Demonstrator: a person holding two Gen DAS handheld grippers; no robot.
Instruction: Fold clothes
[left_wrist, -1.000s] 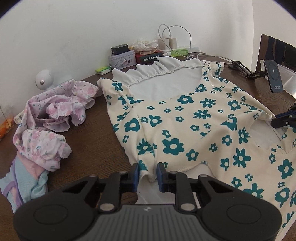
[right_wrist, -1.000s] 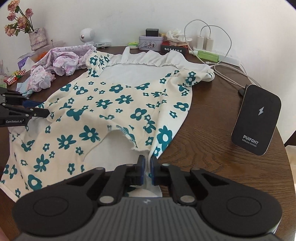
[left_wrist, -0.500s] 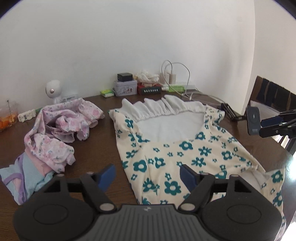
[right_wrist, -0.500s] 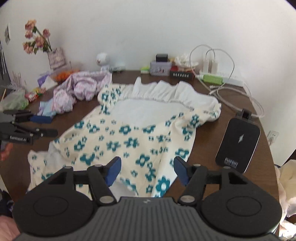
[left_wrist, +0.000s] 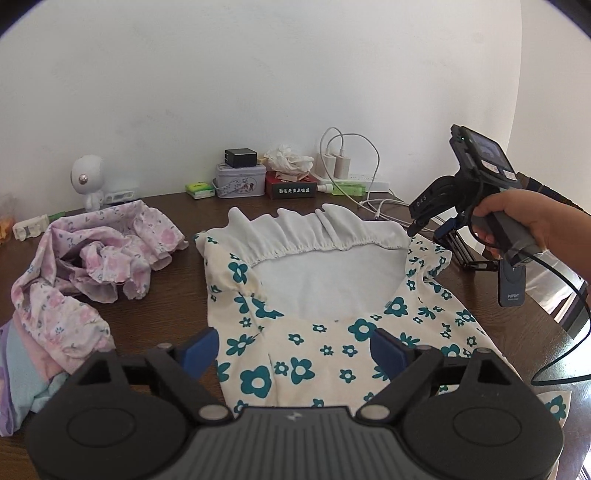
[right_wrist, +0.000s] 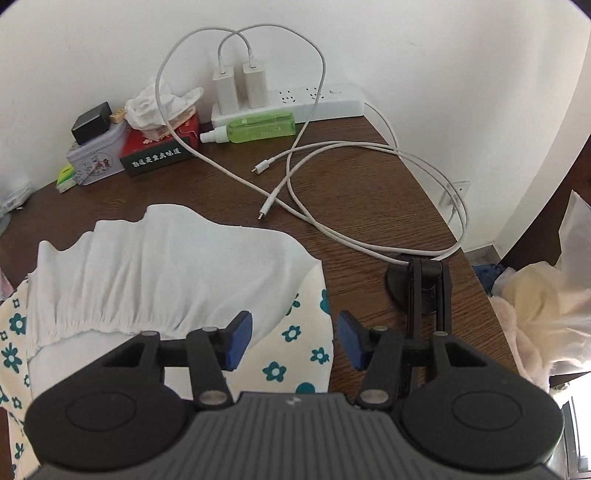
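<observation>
A cream dress with teal flowers (left_wrist: 332, 343) lies spread flat on the brown table (left_wrist: 177, 295). Its white ruffled edge (left_wrist: 317, 232) points toward the wall, and the white inside shows in the middle.

The left gripper (left_wrist: 293, 345) hangs above the near part of the dress. Its two blue fingers are spread wide, and nothing is between them.

The right gripper (right_wrist: 293, 338) is up over the far right corner of the dress, close to the white ruffle. Its blue fingers (right_wrist: 236, 339) are spread wide too, with nothing held. From the left camera you can see a hand (left_wrist: 532, 225) holding it up in the air. I can't tell if its tips touch the cloth.

A heap of pink and purple clothes (left_wrist: 85, 273) sits to the left of the dress, a little apart from it.

Along the wall there is a small white robot toy (left_wrist: 86, 181), a tin box (right_wrist: 98, 155), a red box (right_wrist: 162, 147) with crumpled tissue on it, a green spray bottle (right_wrist: 255, 129) and a white power strip (right_wrist: 295, 103) with two chargers plugged in. White cables (right_wrist: 332, 192) loop over the table. A black phone stand (right_wrist: 421, 288) is just right of the dress.
</observation>
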